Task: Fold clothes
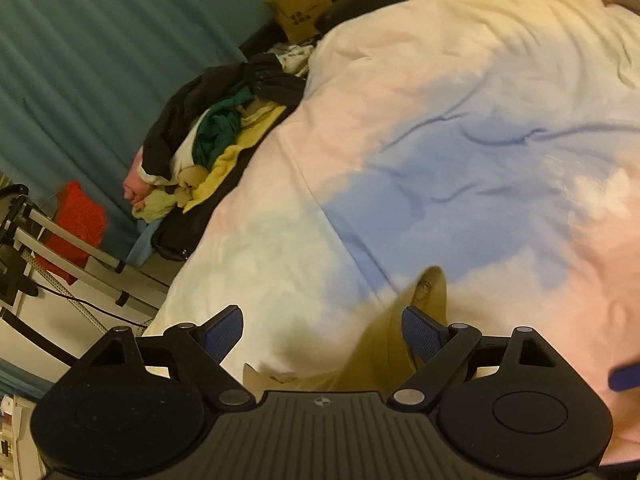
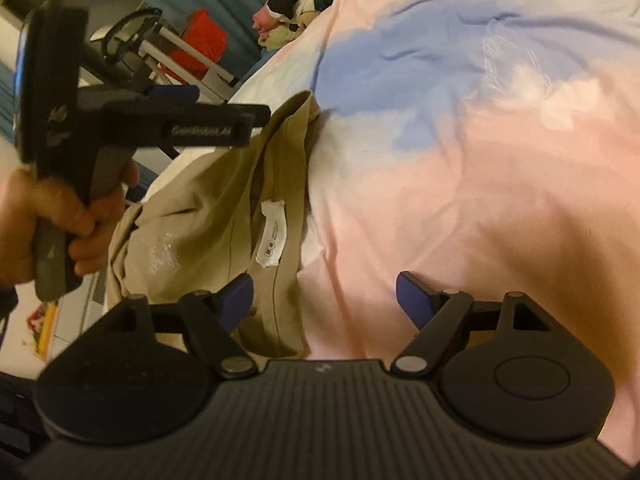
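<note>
A khaki garment [image 2: 224, 208] with a white care label [image 2: 271, 236] lies on the pastel pink, blue and white duvet [image 2: 460, 160] near the bed's edge. In the left wrist view a fold of it [image 1: 376, 344] rises between the fingers. My left gripper [image 1: 324, 328] is open above the garment, and a hand holds it in the right wrist view [image 2: 172, 120]. My right gripper [image 2: 324, 300] is open, its left finger [image 2: 236, 300] over the garment's near end and its right finger over bare duvet.
A pile of black, green and yellow clothes [image 1: 224, 128] sits at the bed's far edge by teal curtains [image 1: 100, 60]. A cardboard box [image 1: 300, 12], a red item [image 1: 80, 220] and a metal-framed stand [image 1: 80, 252] are beside the bed.
</note>
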`<state>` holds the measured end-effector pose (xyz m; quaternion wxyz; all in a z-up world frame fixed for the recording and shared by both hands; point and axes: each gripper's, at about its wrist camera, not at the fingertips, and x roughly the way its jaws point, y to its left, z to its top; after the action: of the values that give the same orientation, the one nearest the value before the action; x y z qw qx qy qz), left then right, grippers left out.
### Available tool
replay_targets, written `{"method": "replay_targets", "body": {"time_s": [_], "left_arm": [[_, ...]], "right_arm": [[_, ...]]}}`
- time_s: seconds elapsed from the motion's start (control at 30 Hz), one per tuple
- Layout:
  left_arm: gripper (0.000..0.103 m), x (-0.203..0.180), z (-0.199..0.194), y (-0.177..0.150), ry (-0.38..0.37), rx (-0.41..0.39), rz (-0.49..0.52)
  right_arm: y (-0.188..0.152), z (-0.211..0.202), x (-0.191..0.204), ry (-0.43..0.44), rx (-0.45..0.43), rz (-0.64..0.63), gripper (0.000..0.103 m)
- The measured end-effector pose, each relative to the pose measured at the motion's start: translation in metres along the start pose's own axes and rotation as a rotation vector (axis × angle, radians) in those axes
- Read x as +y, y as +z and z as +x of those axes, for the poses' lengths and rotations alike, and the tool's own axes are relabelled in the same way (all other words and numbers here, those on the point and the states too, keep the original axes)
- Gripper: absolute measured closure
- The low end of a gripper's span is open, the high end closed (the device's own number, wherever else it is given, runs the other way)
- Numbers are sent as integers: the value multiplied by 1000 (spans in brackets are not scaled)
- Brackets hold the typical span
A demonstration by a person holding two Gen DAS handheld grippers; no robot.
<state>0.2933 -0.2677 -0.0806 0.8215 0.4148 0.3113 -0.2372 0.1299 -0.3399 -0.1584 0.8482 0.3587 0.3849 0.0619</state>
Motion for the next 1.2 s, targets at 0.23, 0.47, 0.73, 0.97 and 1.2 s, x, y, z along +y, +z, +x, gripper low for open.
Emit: {"method": "replay_targets", "body": {"time_s": [0.23,0.47,0.73,0.97,1.2], "left_arm": [[15,0,16,-3,-38,13,-16],[14,-4,51,8,141,108,-76],[12,0,71,5,217,187,-73],[13,22,63,5,235,148,-268],[13,59,-52,-11,464,-198,-488]], "right_arm": [[1,0,0,15,3,13,21],[-1,-1,-1,13,3,9,22],[-1,0,-1,12,4,5,21],[-2,0,0,20,-3,14,21],[-2,-4,0,61,-39,37,21]]}}
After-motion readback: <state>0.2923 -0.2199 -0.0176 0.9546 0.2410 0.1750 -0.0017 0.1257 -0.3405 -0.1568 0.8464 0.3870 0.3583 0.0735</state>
